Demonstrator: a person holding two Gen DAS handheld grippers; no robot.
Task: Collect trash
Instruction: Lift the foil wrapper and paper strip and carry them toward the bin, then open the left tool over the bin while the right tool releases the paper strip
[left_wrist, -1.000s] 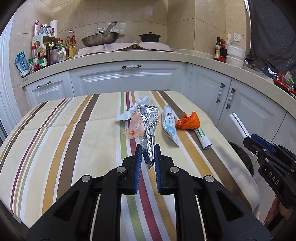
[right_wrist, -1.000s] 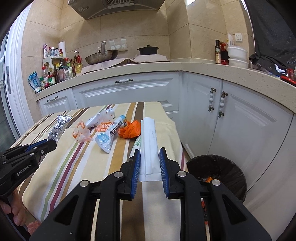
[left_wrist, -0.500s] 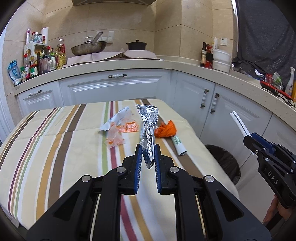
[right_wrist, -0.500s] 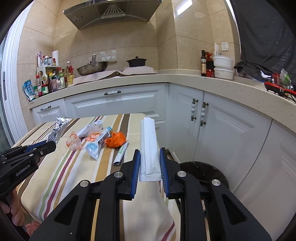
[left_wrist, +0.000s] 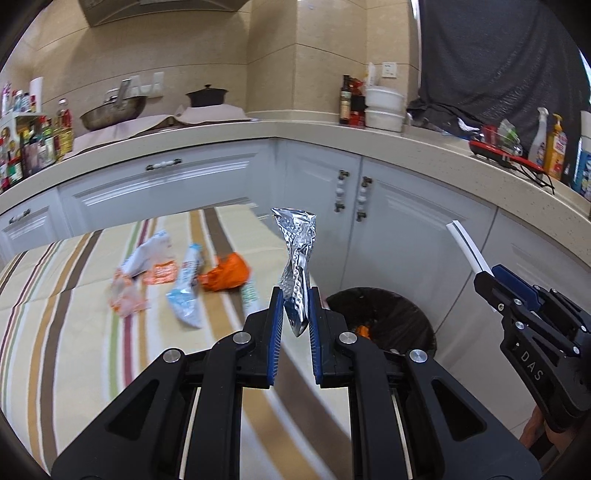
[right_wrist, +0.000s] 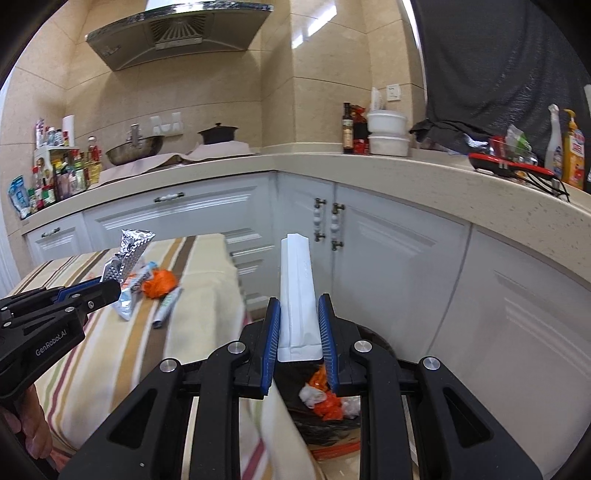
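My left gripper (left_wrist: 295, 314) is shut on a crumpled silver foil wrapper (left_wrist: 298, 258), held upright past the table's right end, near the black trash bin (left_wrist: 384, 314). My right gripper (right_wrist: 299, 325) is shut on a flat white pouch (right_wrist: 297, 291), held above the same bin (right_wrist: 325, 424), which holds orange and white trash. On the striped table (left_wrist: 74, 332) lie an orange bag (left_wrist: 225, 275), a blue-white wrapper (left_wrist: 186, 291), a white-orange wrapper (left_wrist: 147, 262) and a tube (right_wrist: 166, 306).
White kitchen cabinets (left_wrist: 388, 229) wrap around behind the bin under a beige counter (right_wrist: 424, 173) with bottles, bowls and a red tray. A wok and pot stand at the back. The striped table's edge is left of the bin.
Both grippers have swung right, away from the table and toward the bin, each still holding its item. The bin now sits right below the right gripper.
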